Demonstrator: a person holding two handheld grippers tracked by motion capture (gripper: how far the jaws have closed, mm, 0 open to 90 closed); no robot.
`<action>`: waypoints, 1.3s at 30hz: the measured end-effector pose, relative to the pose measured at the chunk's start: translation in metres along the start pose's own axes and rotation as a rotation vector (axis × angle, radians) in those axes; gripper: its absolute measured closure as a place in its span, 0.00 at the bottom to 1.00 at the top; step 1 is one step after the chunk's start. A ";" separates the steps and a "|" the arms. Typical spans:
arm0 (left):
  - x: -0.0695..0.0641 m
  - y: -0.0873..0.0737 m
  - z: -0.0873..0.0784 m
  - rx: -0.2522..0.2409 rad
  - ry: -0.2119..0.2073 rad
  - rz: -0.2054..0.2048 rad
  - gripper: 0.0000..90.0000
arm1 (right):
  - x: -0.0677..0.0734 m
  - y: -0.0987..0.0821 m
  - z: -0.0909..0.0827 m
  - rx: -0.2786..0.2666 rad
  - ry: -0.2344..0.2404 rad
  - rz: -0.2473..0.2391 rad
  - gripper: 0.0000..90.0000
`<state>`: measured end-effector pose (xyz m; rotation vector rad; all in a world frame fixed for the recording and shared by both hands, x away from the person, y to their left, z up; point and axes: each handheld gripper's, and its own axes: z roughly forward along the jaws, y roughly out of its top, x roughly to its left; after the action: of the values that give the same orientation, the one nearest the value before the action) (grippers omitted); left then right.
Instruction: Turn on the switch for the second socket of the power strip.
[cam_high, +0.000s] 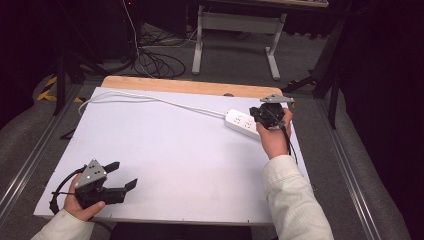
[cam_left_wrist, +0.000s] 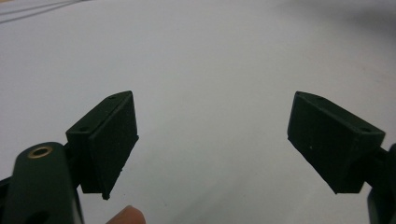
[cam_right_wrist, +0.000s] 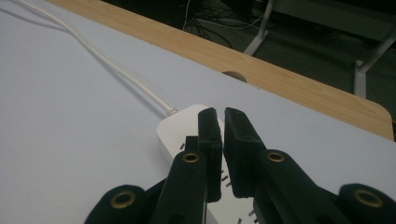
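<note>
A wide white sheet (cam_high: 165, 150) covered the long wooden table (cam_high: 190, 86), leaving a strip of bare wood along the far edge. On the sheet's far right lay a white plastic power strip (cam_high: 241, 121), its thin white cord (cam_high: 150, 98) running away leftward. The right gripper (cam_right_wrist: 220, 122) hung just above the strip, jaws almost together with nothing between them. The left gripper (cam_left_wrist: 212, 140) rested near the front left corner, well apart, jaws spread wide and empty.
</note>
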<state>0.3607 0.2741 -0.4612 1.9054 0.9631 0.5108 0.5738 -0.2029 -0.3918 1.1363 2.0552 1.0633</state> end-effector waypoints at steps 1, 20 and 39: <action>0.000 0.000 0.000 -0.002 0.001 -0.003 0.18 | 0.000 0.000 -0.001 -0.001 0.003 0.000 0.96; 0.000 -0.001 -0.003 -0.008 0.012 -0.013 0.19 | 0.029 0.001 -0.050 -0.107 0.187 -0.008 0.45; -0.001 -0.001 -0.004 -0.021 0.005 -0.032 0.19 | 0.057 -0.046 -0.098 -0.138 0.320 0.000 0.25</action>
<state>0.3571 0.2760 -0.4596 1.8680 0.9866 0.5047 0.4522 -0.2050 -0.3840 0.9454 2.1778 1.4407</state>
